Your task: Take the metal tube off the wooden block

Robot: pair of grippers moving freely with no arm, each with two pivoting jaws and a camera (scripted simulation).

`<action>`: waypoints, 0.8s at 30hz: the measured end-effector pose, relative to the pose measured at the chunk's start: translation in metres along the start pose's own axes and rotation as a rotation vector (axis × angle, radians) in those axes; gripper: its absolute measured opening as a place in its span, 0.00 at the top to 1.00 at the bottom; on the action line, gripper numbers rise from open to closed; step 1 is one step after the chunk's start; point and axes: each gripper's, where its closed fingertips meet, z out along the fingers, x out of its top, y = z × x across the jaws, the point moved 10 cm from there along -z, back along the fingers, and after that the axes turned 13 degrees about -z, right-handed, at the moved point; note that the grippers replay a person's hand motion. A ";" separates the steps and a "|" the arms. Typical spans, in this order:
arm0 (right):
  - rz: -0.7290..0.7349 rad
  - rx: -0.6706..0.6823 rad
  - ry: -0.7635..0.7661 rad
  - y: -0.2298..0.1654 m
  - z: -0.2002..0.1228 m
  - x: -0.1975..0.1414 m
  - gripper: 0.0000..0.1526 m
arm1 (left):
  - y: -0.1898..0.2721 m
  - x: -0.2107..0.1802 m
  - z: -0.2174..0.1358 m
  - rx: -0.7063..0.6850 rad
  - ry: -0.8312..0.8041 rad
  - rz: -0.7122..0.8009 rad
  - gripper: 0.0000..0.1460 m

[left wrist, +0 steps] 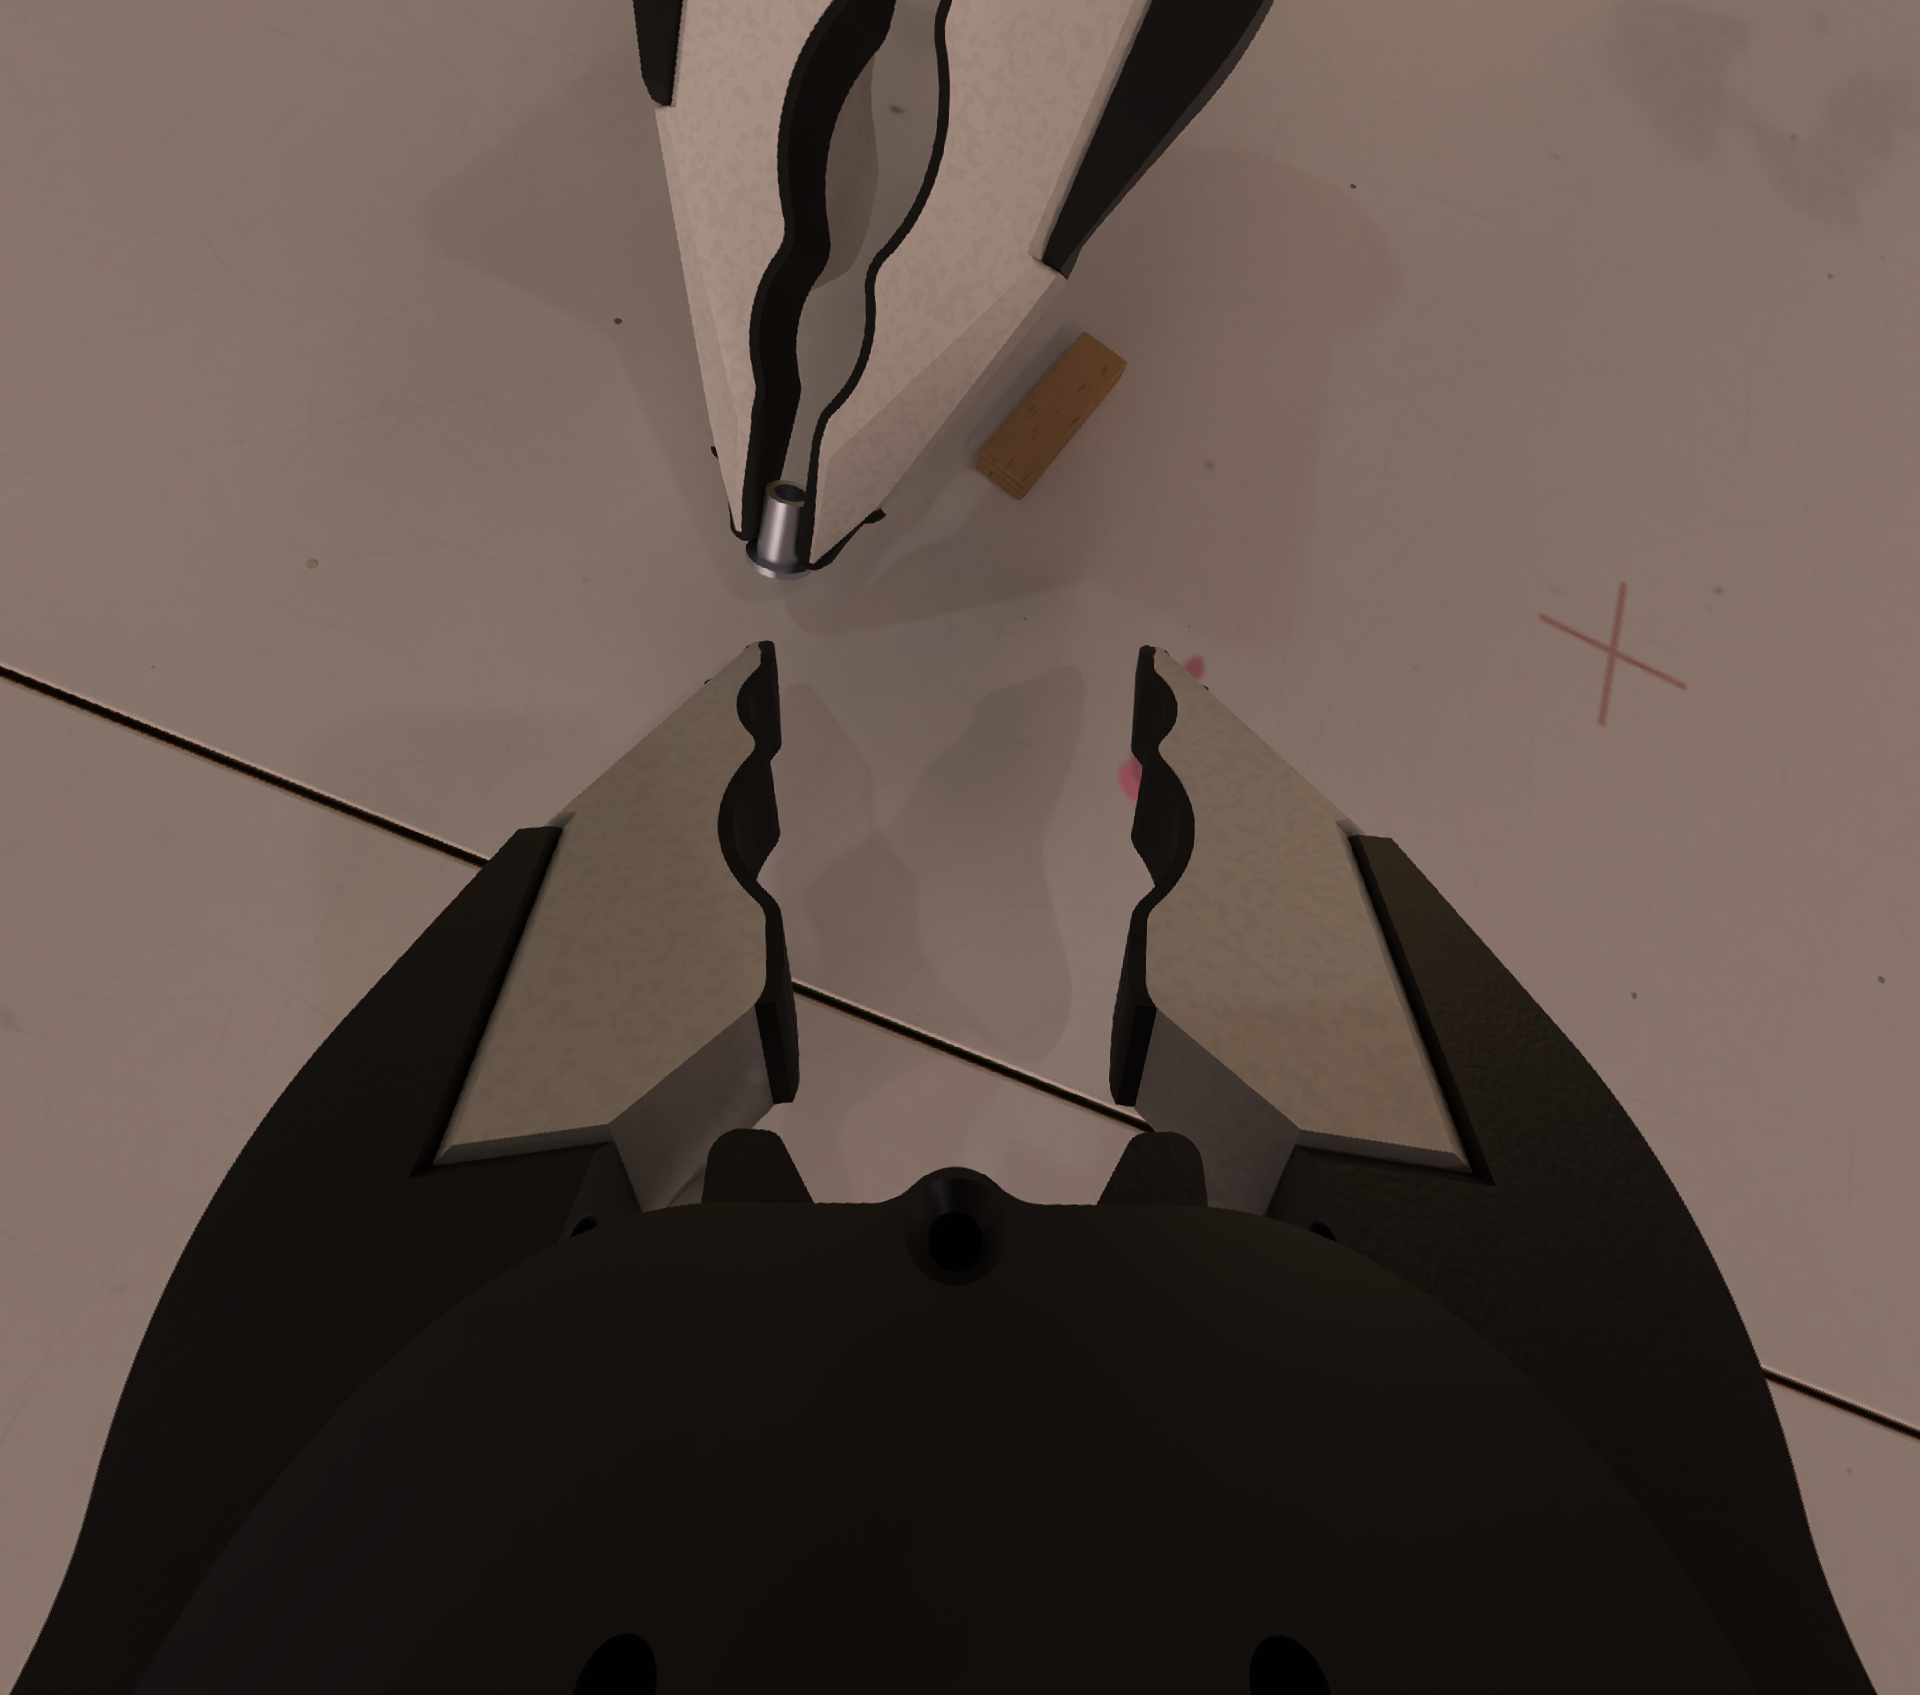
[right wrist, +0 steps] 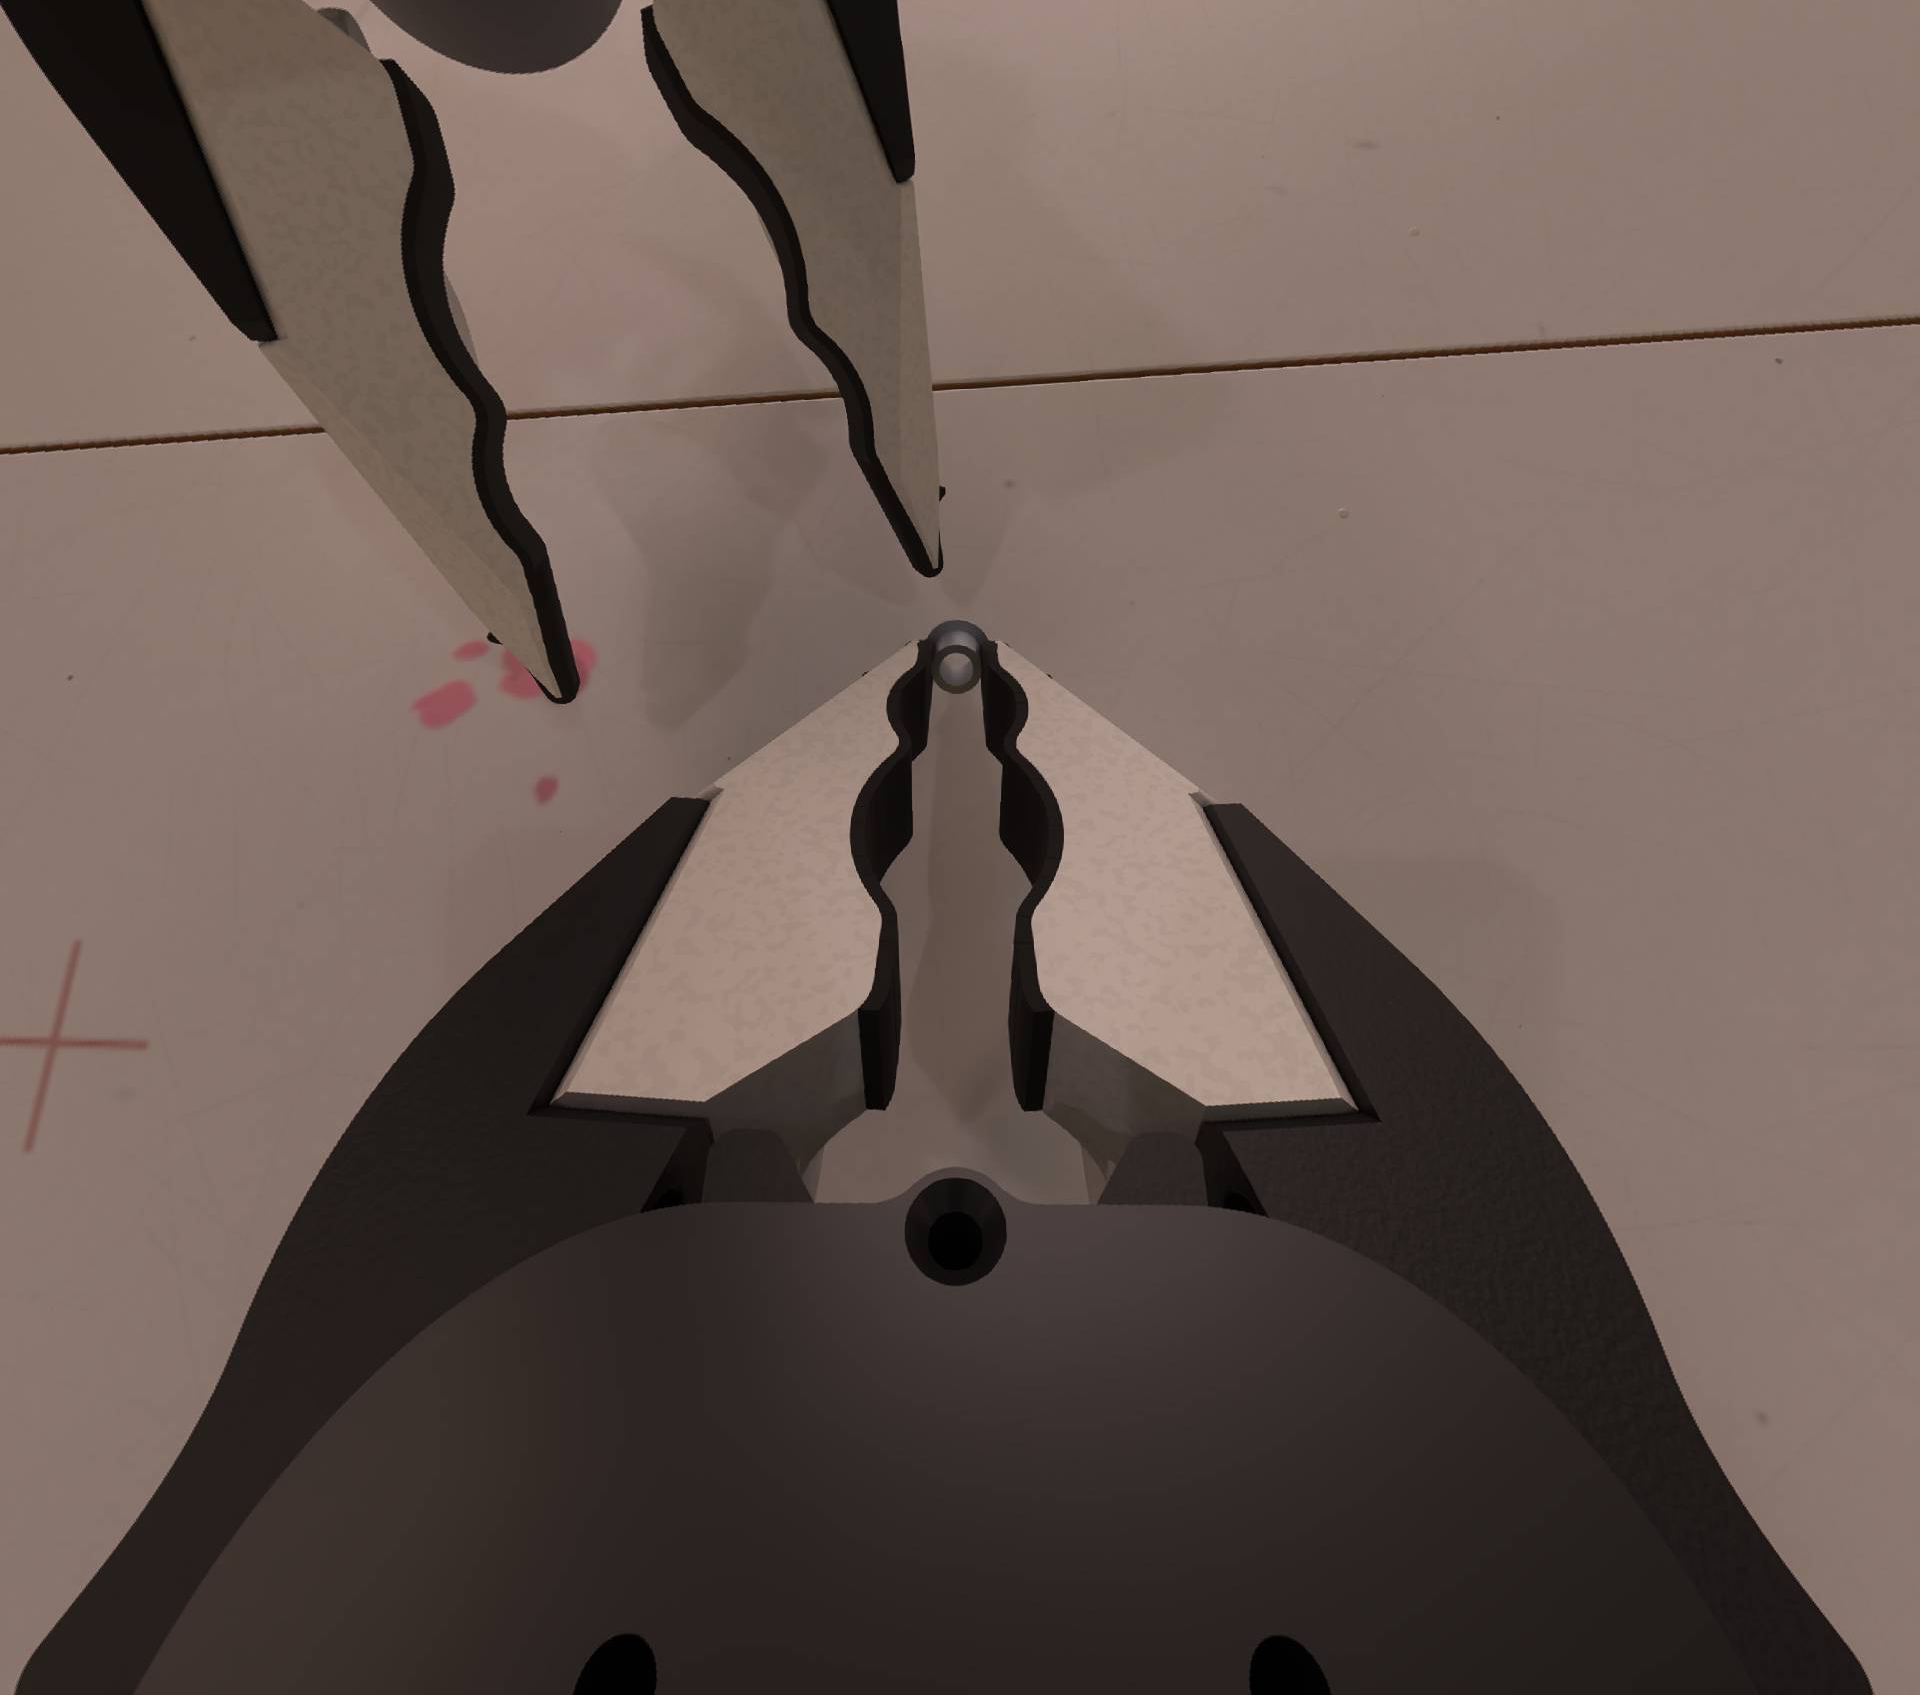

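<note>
Left gripper (left wrist: pixel 954 653): matte black body, broad and rounded, with a faintly pebbled texture on its flanks. One round recessed hole sits centred on the front hump; two larger dark holes lie at the lower edge. Two fingers (left wrist: pixel 623 897), each faced with a beige speckled plate, tapering to a point. Inner edges carry black wavy, scalloped pads.

Right gripper (right wrist: pixel 954 658): same build, with a black shell, beige speckled fingers (right wrist: pixel 1132 907), black scalloped inner edges and a centred round hole.
</note>
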 end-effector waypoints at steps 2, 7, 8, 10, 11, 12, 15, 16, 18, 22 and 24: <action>0.002 0.001 0.001 0.000 0.000 0.000 0.94 | 0.000 0.000 0.000 0.001 0.000 0.001 0.53; 0.010 -0.003 0.005 0.001 -0.001 0.000 0.94 | -0.001 0.001 0.000 0.014 0.000 0.006 0.53; 0.012 -0.005 0.004 0.001 -0.001 -0.001 0.94 | -0.001 0.001 0.000 0.016 0.000 0.008 0.53; 0.011 -0.008 0.000 0.002 0.000 -0.001 0.94 | -0.001 0.001 0.000 0.019 0.002 0.008 0.53; 0.011 -0.009 -0.002 0.002 0.000 -0.001 0.94 | -0.001 0.001 0.001 0.019 0.002 0.007 0.53; 0.011 -0.011 -0.003 0.002 0.000 -0.001 0.94 | -0.002 0.001 0.001 0.020 0.001 0.006 0.53; 0.012 -0.016 0.001 0.002 -0.001 -0.001 0.94 | -0.001 0.001 0.001 0.024 0.000 0.013 0.53; 0.014 -0.017 0.002 0.002 -0.001 -0.001 0.94 | -0.001 0.002 0.001 0.026 -0.001 0.016 0.53; 0.017 -0.018 0.004 0.003 -0.001 -0.001 0.94 | 0.000 0.002 0.001 0.028 -0.001 0.019 0.53; 0.020 -0.023 0.006 0.003 -0.002 -0.001 0.94 | -0.001 0.002 0.001 0.028 0.000 0.019 0.53; 0.021 -0.028 0.004 0.004 -0.002 -0.001 0.94 | -0.001 0.002 0.001 0.031 0.000 0.019 0.53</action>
